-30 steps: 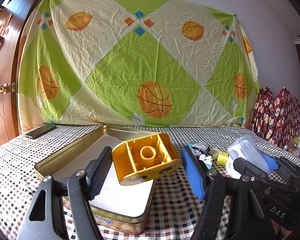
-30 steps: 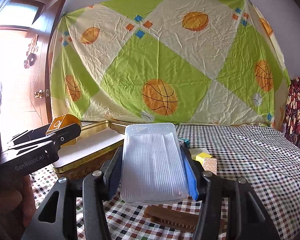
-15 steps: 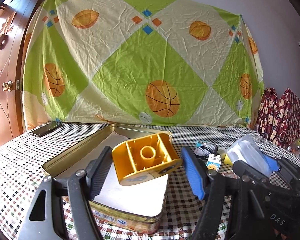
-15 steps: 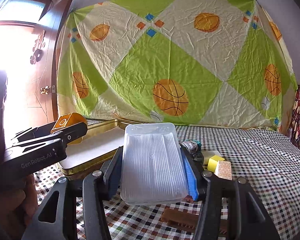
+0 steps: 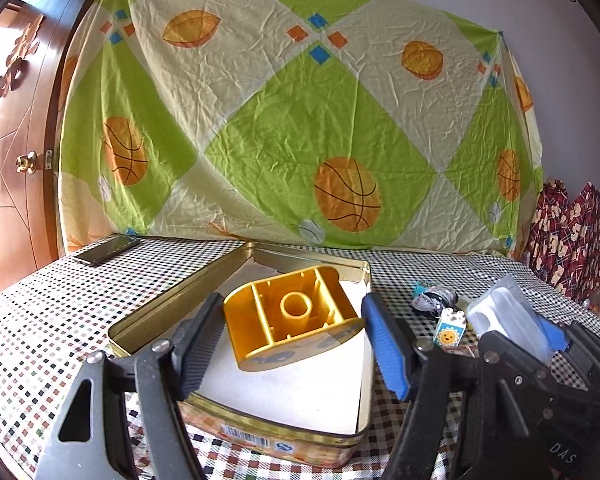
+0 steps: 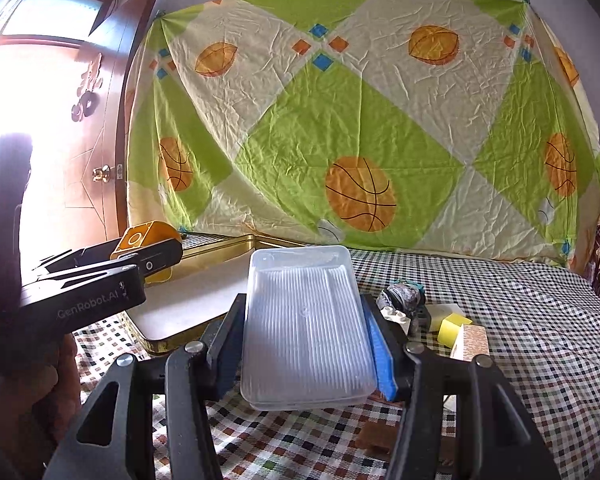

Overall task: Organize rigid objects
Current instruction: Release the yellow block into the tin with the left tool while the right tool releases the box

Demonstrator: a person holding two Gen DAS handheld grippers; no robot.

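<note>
Left gripper [image 5: 294,338] clenched on yellow toy block [image 5: 290,320], pads pressing both sides. Block held hollow underside up: ribbed walls, round tube in the middle, one end curved, faint print on the curved face. Held above the open gold tin [image 5: 236,430], over its white lining; contact with the lining not clear from the left wrist view. Tin rectangular, shallow, gold rim, printed side with barcode, sitting on checkered counter [image 5: 60,312].

Right gripper [image 6: 306,330] grasping clear plastic tray [image 6: 306,320], black pad on one long edge, blue pad on the other. Tray translucent, rectangular, rounded corners, ribbed floor, lifted above the counter [image 6: 520,320], right of the tin [image 6: 204,308]. Left gripper [image 6: 148,258] visible from the side in the right wrist view with the block [image 6: 146,236] above the tin's left part.

Small items on counter right of the tin: white toy brick with sun print [image 5: 448,328], dark crumpled bundle [image 5: 432,300], yellow cube [image 6: 452,330], speckled tan block [image 6: 472,342] just beside the cube, brown flat piece [image 6: 380,434] under the tray, partly hidden. Phone [image 5: 106,250] at the far left counter edge. Basketball-print sheet [image 5: 300,128] hung behind.
</note>
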